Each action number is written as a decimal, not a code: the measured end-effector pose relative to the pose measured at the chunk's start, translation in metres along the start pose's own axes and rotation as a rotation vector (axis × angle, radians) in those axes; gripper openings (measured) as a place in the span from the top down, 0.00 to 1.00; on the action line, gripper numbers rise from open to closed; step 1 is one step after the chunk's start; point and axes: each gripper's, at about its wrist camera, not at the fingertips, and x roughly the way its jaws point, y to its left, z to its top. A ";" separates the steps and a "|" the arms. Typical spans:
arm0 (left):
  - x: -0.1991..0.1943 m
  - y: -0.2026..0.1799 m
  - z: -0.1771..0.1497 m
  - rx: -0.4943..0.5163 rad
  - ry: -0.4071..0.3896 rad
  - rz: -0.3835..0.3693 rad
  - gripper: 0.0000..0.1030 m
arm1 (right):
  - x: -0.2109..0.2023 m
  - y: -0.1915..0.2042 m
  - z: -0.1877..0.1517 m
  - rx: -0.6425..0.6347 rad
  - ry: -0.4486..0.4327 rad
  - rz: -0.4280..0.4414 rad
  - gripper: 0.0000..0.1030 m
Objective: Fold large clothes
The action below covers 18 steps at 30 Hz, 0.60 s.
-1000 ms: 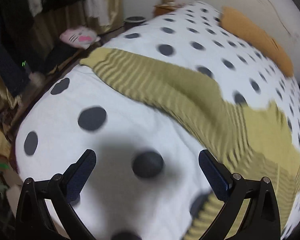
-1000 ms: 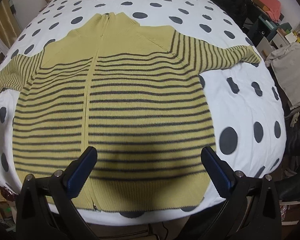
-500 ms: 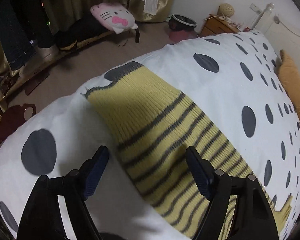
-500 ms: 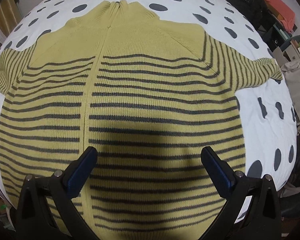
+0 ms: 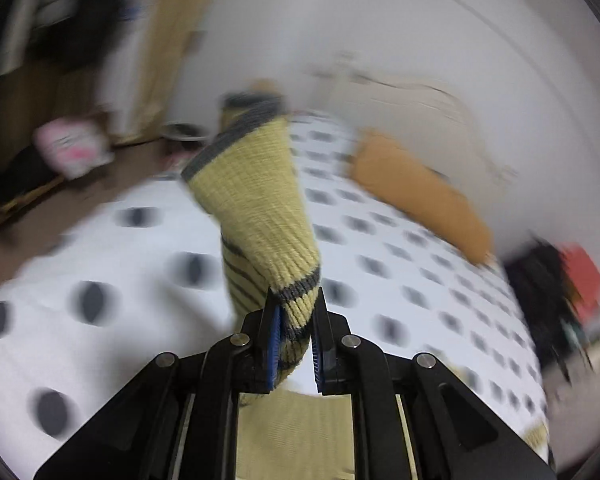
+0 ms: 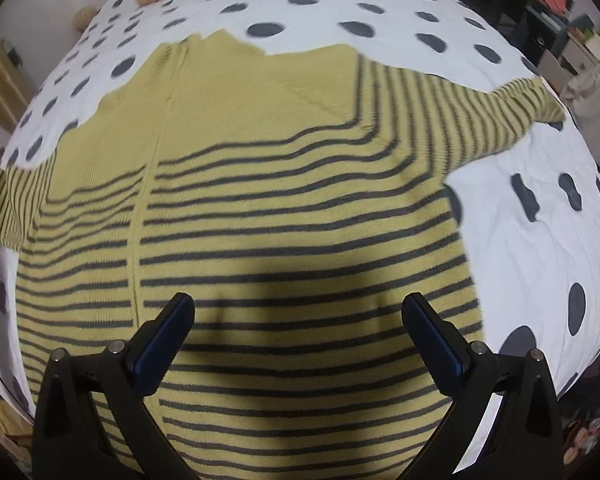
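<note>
While left gripper (image 5: 296, 332) pinches sweater (image 6: 284, 208), unlabelled.

Open polka-dot bedspread (image 6: 540, 240) lies right of the striped sweater (image 6: 280, 220). An orange pillow (image 5: 420, 192) bounds the bedspread's far edge; clutter crowds its right side.

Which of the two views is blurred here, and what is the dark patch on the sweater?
Left wrist view: background heavily motion-blurred, only the sleeve clamped in the left gripper stays sharp. Right wrist view: mild blur; a soft shadow darkens the sweater between the open right gripper fingers.
</note>
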 end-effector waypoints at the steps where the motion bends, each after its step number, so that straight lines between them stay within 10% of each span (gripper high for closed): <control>1: 0.004 -0.031 -0.013 0.017 0.029 -0.059 0.88 | -0.004 -0.010 0.001 0.024 -0.012 0.006 0.00; 7: 0.077 -0.203 -0.146 0.083 0.306 -0.356 0.88 | -0.021 -0.072 0.007 0.150 -0.051 0.024 0.00; 13: 0.159 -0.298 -0.321 0.241 0.623 -0.330 0.83 | -0.022 -0.128 0.014 0.242 -0.055 0.030 0.00; 18: 0.134 -0.274 -0.318 0.233 0.593 -0.338 0.61 | -0.011 -0.141 0.034 0.259 -0.065 0.146 0.00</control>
